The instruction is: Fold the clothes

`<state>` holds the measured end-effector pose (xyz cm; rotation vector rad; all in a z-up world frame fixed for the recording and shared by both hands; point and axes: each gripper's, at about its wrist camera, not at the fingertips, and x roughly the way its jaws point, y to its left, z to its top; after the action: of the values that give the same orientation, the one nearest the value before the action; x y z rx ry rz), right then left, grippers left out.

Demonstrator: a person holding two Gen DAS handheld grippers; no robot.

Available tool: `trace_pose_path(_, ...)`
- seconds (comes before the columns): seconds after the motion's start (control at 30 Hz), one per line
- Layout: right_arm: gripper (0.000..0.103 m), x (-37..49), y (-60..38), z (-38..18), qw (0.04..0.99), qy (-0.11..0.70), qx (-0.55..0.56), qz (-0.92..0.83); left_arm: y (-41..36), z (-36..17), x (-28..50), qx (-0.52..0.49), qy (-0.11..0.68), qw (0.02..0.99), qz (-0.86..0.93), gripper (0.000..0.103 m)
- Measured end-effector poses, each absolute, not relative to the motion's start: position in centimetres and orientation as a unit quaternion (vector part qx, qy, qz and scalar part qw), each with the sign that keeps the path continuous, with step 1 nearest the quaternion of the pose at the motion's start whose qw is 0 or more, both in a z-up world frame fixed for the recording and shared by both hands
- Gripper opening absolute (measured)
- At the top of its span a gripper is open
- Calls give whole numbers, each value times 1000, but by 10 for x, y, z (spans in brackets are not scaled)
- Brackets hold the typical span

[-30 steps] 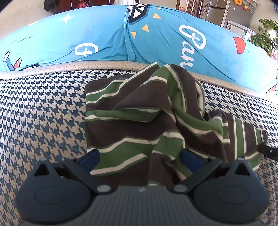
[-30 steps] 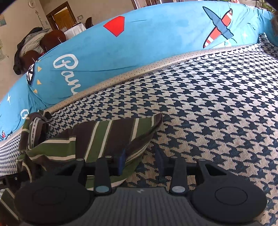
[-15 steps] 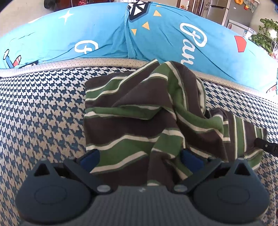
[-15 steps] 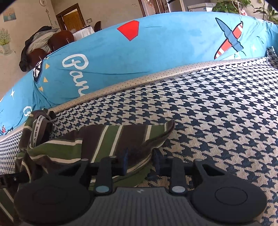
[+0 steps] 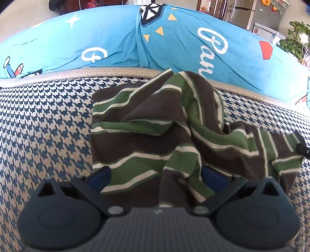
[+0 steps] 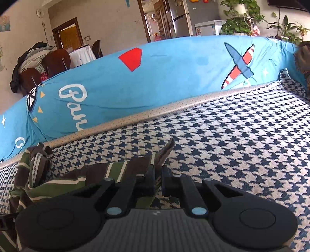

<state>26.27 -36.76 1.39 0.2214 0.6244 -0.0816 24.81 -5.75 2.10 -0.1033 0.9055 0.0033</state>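
Observation:
A brown, green and cream striped shirt [image 5: 155, 135] lies crumpled on the houndstooth cushion [image 5: 44, 126]. My left gripper [image 5: 157, 178] stands open, its blue pads set wide on either side of the shirt's near hem, with cloth bunched between them. In the right wrist view the shirt [image 6: 81, 180] stretches away to the left, and my right gripper [image 6: 158, 179] is shut on the shirt's sleeve corner, which sticks up past the fingertips. The tip of the right gripper [image 5: 303, 149] shows at the shirt's right end in the left wrist view.
A long blue cushion [image 6: 155, 83] printed with planes and lettering runs along the back of the seat. Behind it are chairs with coats [image 6: 38, 62], a fridge [image 6: 180, 17] and potted plants [image 6: 242, 21]. Bare houndstooth seat [image 6: 242, 145] extends right of the shirt.
My right gripper has gone from open to shut on the sleeve corner and has tilted up, so more of the room shows. The left gripper has stayed open over the hem.

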Motion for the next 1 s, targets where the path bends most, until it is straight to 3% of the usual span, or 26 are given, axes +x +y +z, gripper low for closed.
trace_pose_path(0.63, 5, 248, -436, 67, 940, 195, 76, -268, -75, 20, 241, -36, 436, 899, -26, 103)
trace_pose_path(1.0, 6, 261, -417, 52, 948, 264, 125, -130, -71, 17, 241, -37, 438, 898, -22, 103)
